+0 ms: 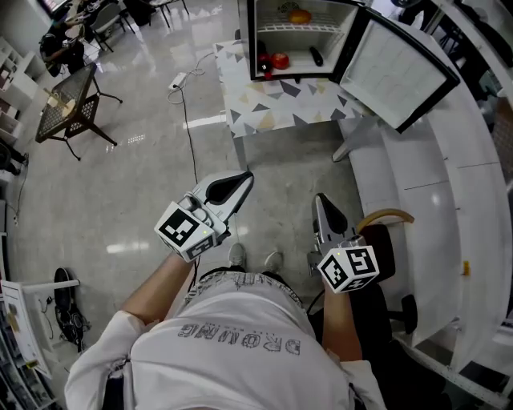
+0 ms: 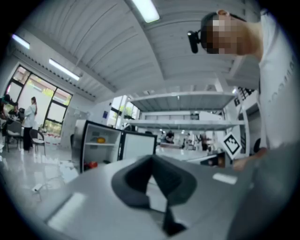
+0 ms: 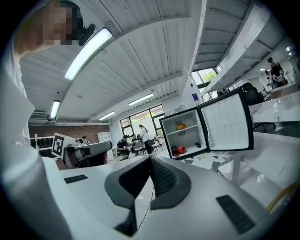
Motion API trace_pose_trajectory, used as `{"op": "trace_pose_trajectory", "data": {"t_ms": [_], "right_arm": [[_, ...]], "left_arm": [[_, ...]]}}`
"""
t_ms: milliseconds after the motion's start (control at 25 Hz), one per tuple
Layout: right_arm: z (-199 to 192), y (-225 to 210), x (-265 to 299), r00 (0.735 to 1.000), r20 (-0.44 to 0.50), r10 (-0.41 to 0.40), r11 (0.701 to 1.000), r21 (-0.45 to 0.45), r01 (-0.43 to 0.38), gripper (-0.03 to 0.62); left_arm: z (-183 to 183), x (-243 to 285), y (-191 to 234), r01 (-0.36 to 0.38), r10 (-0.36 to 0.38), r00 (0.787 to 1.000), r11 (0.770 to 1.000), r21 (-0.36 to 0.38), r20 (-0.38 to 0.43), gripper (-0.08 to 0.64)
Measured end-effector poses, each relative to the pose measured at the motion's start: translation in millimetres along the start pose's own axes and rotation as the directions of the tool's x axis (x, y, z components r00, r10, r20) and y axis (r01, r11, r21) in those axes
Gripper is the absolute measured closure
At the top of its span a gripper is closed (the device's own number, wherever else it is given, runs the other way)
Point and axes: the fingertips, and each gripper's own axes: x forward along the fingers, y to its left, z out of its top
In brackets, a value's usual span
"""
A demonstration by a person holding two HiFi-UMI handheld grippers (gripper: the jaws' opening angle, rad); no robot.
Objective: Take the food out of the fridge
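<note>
Orange fruit (image 1: pixel 299 15) sits on the upper shelf of the open mini fridge (image 1: pixel 251 40), with red food (image 1: pixel 279 60) on the level below and the door (image 1: pixel 397 68) swung wide. The fridge stands on the patterned bench (image 1: pixel 272 100). Well apart from it, the left claw (image 1: pixel 247 178) and right claw (image 1: pixel 319 200) are both closed tight, holding nothing.

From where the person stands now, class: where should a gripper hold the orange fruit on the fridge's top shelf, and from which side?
Probably across the round middle of the orange fruit, entering level through the open front of the fridge: the shelf lies under it, its sides are closed in, the door swung right.
</note>
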Motion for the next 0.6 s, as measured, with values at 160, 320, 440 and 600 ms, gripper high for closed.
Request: {"op": "trace_pose_trajectory", "data": {"t_ms": [160,320,440,600], "right_arm": [[3,-3,0,1.000,0.004,0.010,1.000,-0.007,-0.010,0.591],[4,-8,-2,1.000,-0.002,0.018,1.000,-0.011,-0.018,0.591],[5,-14,-5,1.000,-0.005,0.026,1.000,-0.011,-0.026,0.591],[5,-24,-9,0.999,-0.009,0.040,0.999,-0.013,-0.040,0.591]], "left_arm": [[-2,5,-4,-0.005,0.005,1.000,1.000,0.001,-0.001,0.552],[-4,9,-6,-0.013,0.013,1.000,1.000,-0.003,0.004,0.552],[-5,14,-10,-0.022,0.022,1.000,1.000,-0.016,0.015,0.552],[-6,22,-17,-0.037,0.037,0.999,0.999,-0.004,0.021,0.552]]}}
